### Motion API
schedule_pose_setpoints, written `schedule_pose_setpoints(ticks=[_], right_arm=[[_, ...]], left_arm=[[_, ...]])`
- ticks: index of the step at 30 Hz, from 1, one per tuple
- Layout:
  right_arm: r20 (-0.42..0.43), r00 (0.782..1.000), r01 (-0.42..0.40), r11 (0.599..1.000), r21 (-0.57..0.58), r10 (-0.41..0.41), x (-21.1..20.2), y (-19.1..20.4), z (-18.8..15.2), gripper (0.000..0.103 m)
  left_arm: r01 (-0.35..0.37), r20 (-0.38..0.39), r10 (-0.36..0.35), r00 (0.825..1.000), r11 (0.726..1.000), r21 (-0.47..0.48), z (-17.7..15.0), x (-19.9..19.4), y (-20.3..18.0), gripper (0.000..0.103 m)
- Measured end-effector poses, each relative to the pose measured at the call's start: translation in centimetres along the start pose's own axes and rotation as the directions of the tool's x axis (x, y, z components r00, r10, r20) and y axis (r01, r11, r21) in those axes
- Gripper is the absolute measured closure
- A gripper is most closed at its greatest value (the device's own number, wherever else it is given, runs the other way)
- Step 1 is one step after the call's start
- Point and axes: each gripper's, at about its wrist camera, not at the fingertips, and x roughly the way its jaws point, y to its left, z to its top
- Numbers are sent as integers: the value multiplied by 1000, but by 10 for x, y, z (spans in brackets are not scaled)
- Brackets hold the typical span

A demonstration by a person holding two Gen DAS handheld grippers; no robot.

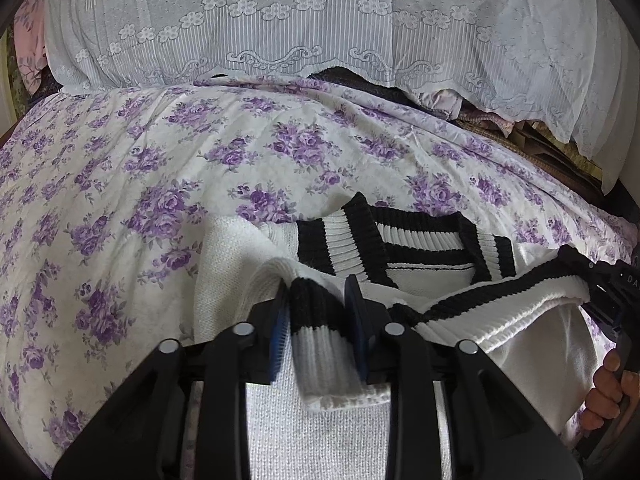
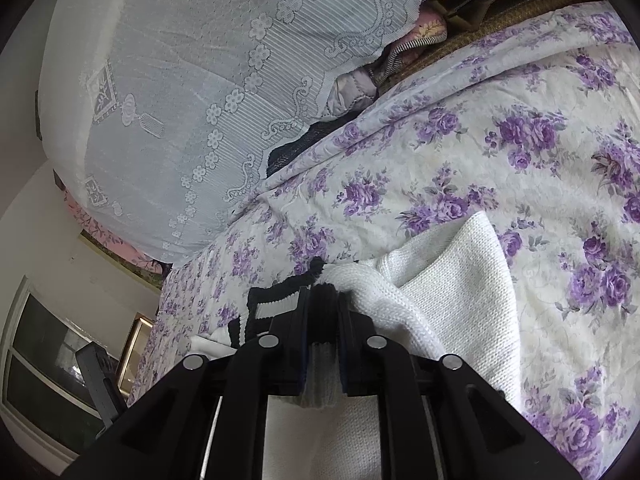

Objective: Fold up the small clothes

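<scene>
A white knit sweater (image 1: 316,432) with black-and-white ribbed bands lies on the floral bedsheet (image 1: 120,184). Its V-neck collar (image 1: 400,244) lies flat ahead. My left gripper (image 1: 318,284) is shut on the black-and-white ribbed hem, held a little above the bed. My right gripper (image 2: 325,290) is shut on the same ribbed edge of the sweater (image 2: 448,280); in the left wrist view it (image 1: 600,280) shows at the right edge, with the hem stretched between the two grippers. A hand (image 1: 608,392) holds its handle.
A white lace cloth (image 1: 320,24) covers a pile at the back of the bed, with folded fabrics (image 1: 500,120) peeking out beneath. In the right wrist view a wall and a window (image 2: 44,360) stand at the left, past the bed's edge.
</scene>
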Motion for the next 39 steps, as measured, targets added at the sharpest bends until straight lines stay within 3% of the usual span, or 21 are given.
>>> schedule_pose_setpoints(ticks=[2,4,5,7,8,12,15,18,20,22,24,26,28,29,30,32,35,37,39], right_arm=[[2,1000,-31,997,66,31,-1,-12,1,63],[16,998,-63,992,107,62,-7,-17,4,63],[33,998,-61,993,102,58,-11,-16,5,62],[65,997,-40,997,71,36,-21,-11,7,59],[76,997,-39,997,60,34,-25,-8,8,59],[111,993,-43,999,22,40,-35,6,8,59],[135,988,-68,996,-58,76,-46,26,6,59],[81,984,-146,979,-141,158,-43,49,2,59],[10,986,-163,971,-175,168,-30,58,-2,59],[-32,987,-158,976,-152,155,-14,55,-4,53],[-47,996,-85,989,-122,79,9,43,-1,41],[-36,999,-9,997,-81,6,21,24,2,39],[-25,998,51,999,11,-50,27,-4,4,40],[-22,1000,15,998,66,-14,26,-16,5,43],[-13,1000,-23,993,118,25,23,-25,7,46],[5,1000,-10,994,111,9,17,-23,6,46],[56,996,69,998,11,-70,3,0,-1,45],[95,995,45,997,-69,-38,-6,21,-3,42],[118,993,22,988,-152,-4,-9,43,-6,36]], left_arm=[[13,-11,-14,1000,1000,-15,0,2,3,67],[51,-6,-51,999,998,-43,2,-2,9,59],[62,9,-62,998,996,-57,3,-7,11,48],[-7,79,13,997,997,-78,5,-22,16,26],[-23,108,33,994,996,-86,5,-28,18,22],[23,153,-2,988,991,-135,10,-44,32,22],[73,163,-54,985,991,-111,9,-47,28,23],[120,157,-113,981,992,-35,5,-49,13,23],[115,140,-117,983,993,20,1,-45,-1,22],[101,101,-106,989,993,53,0,-33,-8,14],[26,40,-28,999,998,57,1,-12,-12,9],[-67,-43,69,997,997,34,2,14,-5,9],[-72,-138,68,988,997,-29,1,36,12,9],[-55,-142,48,989,997,-46,2,37,16,8],[-32,-133,25,991,998,-56,4,34,17,6],[-28,-131,20,991,998,-56,4,34,17,5],[-20,-96,14,995,998,-67,4,24,18,5],[6,-4,-6,1000,994,-106,8,4,23,5],[20,40,-15,999,992,-121,8,-6,25,5]])
